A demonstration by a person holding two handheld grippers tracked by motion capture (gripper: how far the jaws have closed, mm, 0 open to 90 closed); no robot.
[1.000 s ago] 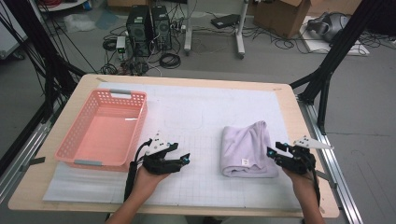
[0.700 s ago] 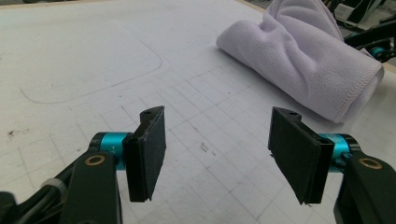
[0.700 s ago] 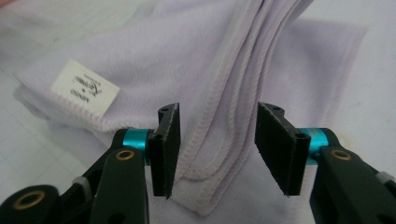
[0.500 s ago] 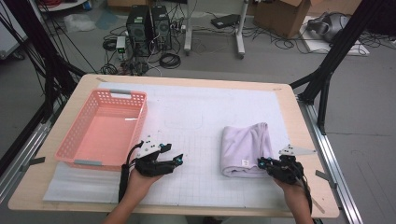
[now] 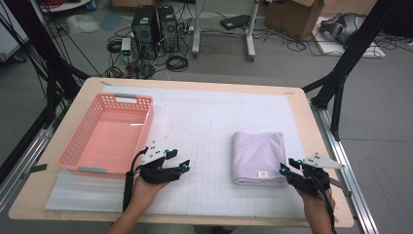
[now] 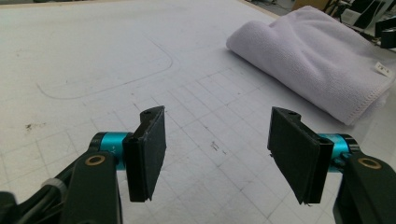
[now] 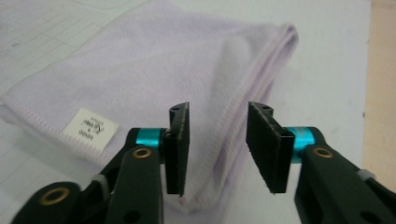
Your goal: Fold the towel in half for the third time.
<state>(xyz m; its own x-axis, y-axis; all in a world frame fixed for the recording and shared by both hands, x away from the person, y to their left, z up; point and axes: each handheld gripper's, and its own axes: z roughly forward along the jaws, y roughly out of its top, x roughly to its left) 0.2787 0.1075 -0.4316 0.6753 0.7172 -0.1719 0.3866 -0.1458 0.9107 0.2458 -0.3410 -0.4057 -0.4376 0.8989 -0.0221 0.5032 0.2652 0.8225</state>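
Setting: a workshop floor strewn with cables, computer towers and a cardboard box; in front of you a pale wooden surface (image 5: 311,146) covered by a white gridded mat (image 5: 209,122).

Item 1, towel (image 5: 258,157): lilac, folded into a thick rectangle, lying flat on the mat just ahead of your right gripper (image 5: 298,171) and well off to the side of your left gripper (image 5: 176,162). A small white label sits on its near edge. Judged soft, light and limp: it should sag and may unfold if lifted by one layer. The stitched near corner, straight in front of the right fingers (image 7: 180,147), looks like the best hold; pinch through all the layers, low and deep, so the fold stays together.

Item 2, basket (image 5: 78,155): pink plastic, perforated walls, rectangular, beside the left gripper on its outer side. Contents: nothing in it. Judged rigid and light; likely to slide if nudged.

Item 3, right gripper: fingers parted, having just been opening, with nothing pinched; the towel's corner lies below and beyond the gap, not pressed by either pad.

Item 4, left gripper: fingers (image 6: 149,151) spread wide over bare mat, holding nothing, the towel ahead of them and off to one side.
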